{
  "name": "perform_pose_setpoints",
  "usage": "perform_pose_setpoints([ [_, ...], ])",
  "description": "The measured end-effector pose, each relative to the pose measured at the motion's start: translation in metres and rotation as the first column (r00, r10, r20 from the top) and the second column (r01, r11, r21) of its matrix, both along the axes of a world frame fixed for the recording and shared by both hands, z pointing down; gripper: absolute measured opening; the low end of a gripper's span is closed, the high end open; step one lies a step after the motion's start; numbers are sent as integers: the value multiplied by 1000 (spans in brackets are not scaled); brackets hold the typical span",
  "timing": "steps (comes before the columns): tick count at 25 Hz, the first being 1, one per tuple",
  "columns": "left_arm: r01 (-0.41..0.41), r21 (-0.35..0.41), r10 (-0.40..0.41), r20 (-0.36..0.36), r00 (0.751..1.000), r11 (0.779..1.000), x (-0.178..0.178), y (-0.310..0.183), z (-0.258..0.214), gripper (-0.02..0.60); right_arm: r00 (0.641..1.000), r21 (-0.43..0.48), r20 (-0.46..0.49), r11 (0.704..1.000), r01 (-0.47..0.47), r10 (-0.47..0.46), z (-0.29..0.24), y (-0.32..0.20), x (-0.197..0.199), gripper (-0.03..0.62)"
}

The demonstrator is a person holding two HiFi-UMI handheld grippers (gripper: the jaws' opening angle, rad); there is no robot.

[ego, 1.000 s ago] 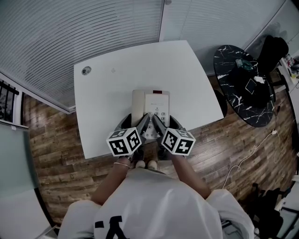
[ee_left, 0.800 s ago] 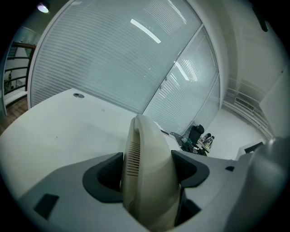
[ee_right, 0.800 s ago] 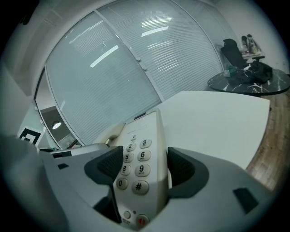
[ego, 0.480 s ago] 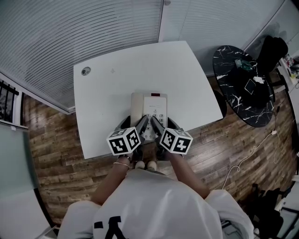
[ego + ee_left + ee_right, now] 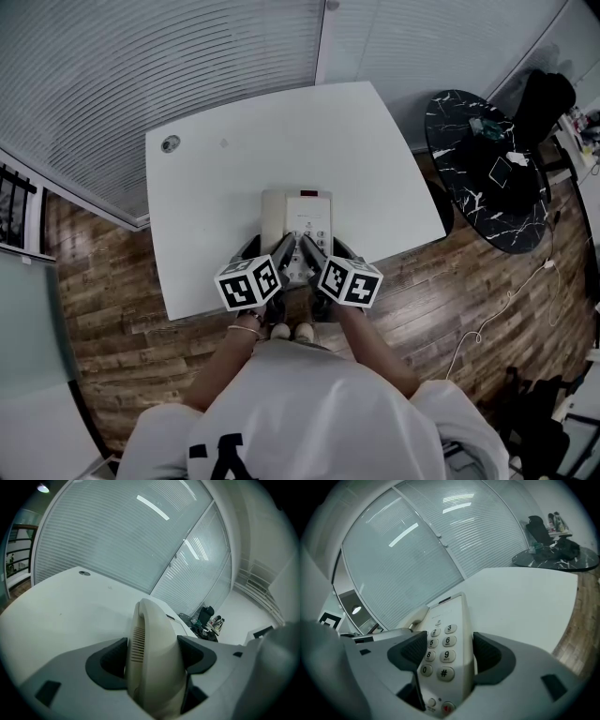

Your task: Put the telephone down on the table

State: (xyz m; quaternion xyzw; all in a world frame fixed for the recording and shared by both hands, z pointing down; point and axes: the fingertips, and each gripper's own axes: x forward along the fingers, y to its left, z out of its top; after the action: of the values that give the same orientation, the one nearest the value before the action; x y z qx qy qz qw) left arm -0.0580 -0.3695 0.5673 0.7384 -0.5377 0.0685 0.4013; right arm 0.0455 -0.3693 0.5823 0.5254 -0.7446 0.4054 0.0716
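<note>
Holding telephone [image 5: 302, 214]: left tongs [image 5: 154, 654] clamped on handset [image 5: 149, 630], right tongs [image 5: 444, 654] clamped on keypad body [image 5: 451, 620]. Phone was over surface [image 5: 234, 169] near its front edge, contact unclear. Uneven release could have unseated handset or tipped it off.

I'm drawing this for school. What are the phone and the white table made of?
The telephone looks like cream moulded plastic, slightly shiny: rounded edges, raised buttons. The table looks matt white, maybe laminate or painted board; I can't tell which.
</note>
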Motion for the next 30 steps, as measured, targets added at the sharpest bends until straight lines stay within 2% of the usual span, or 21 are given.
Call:
perform_pose_setpoints([
  [10, -4, -21, 4, 14, 1000, 1000, 0, 3, 12, 333, 1000, -29, 2, 1000, 2, -2, 12, 2, -1, 324],
  [30, -14, -14, 15, 27, 1000, 1000, -1, 8, 23, 331, 999, 13, -34, 1000, 17, -16, 18, 5, -4, 324],
])
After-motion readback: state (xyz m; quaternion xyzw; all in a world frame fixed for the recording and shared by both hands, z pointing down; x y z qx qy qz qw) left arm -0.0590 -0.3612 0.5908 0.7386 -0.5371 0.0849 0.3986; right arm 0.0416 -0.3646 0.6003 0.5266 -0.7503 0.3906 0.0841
